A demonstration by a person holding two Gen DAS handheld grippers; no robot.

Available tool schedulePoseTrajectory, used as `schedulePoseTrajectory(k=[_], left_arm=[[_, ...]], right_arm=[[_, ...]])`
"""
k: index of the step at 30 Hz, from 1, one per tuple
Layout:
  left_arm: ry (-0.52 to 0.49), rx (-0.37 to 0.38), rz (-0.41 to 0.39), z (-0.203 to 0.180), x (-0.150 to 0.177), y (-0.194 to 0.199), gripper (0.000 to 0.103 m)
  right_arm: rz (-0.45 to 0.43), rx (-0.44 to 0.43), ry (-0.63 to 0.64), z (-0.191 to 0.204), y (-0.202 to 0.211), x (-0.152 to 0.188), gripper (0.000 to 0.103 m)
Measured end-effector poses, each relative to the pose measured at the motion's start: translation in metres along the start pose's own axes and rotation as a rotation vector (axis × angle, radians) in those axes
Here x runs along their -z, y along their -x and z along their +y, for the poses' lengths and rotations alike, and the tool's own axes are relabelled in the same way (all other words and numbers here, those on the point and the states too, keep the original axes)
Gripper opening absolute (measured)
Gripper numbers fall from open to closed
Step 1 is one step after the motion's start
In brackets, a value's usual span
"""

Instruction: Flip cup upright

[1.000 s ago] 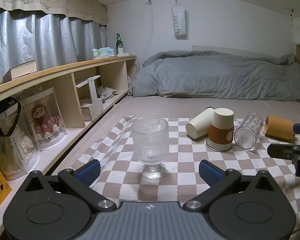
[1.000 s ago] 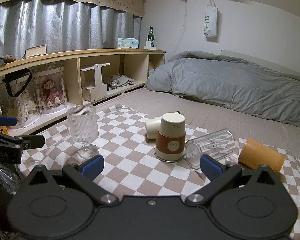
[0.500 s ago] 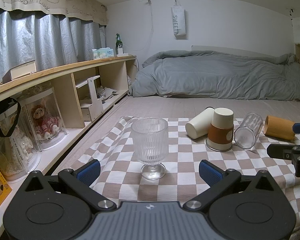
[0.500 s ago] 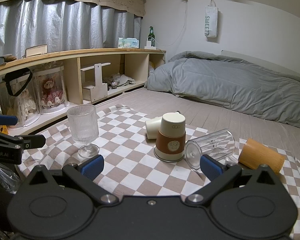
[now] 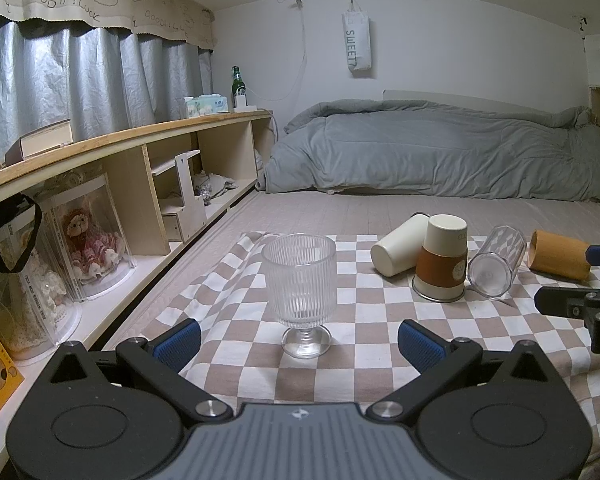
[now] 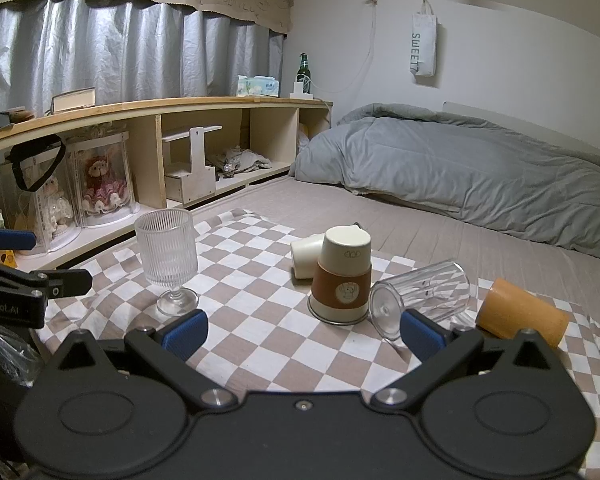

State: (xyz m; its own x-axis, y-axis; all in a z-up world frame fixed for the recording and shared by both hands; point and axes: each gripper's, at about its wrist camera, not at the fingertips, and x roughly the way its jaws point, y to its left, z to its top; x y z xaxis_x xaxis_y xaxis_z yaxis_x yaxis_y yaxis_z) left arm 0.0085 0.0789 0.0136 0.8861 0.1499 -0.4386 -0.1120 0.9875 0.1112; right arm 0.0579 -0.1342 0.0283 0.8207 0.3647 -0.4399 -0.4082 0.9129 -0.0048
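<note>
A grey duvet is seen heaped along the far wall, above a beige mattress. A long wooden shelf is set along the left side under grey curtains; two dolls in clear cases are kept in its lower bay, and a green bottle and a tissue box are stood on its top. A white bag is hung on the wall.

A brown-and-white checked cloth is spread over the mattress. On it, towards the left, a ribbed stemmed glass is stood upright, apart from the other cups. Further right, a cream cup with a brown sleeve is placed mouth down. Behind it and touching it, a plain cream cup is laid on its side. Just to the right, a clear tumbler is laid on its side, its closed base turned towards the cameras. Beyond that, near the cloth's right edge, an orange cup is laid on its side.

The left gripper is held low before the stemmed glass, its jaws spread wide with nothing between them. The right gripper is held low before the sleeved cup and the tumbler, jaws likewise spread wide and nothing gripped.
</note>
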Motion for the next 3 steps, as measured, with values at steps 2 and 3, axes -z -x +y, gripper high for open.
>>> schedulePoseTrajectory(k=[2,3], left_arm=[[0.000,-0.001,0.000,0.0001,0.0003,0.0001,0.103],[0.000,0.000,0.000,0.0004,0.0004,0.0001,0.103]], right_arm=[[-0.001,0.000,0.002,0.0001,0.0001,0.0001,0.103],[-0.001,-0.001,0.001,0.0005,0.0000,0.0002,0.103]])
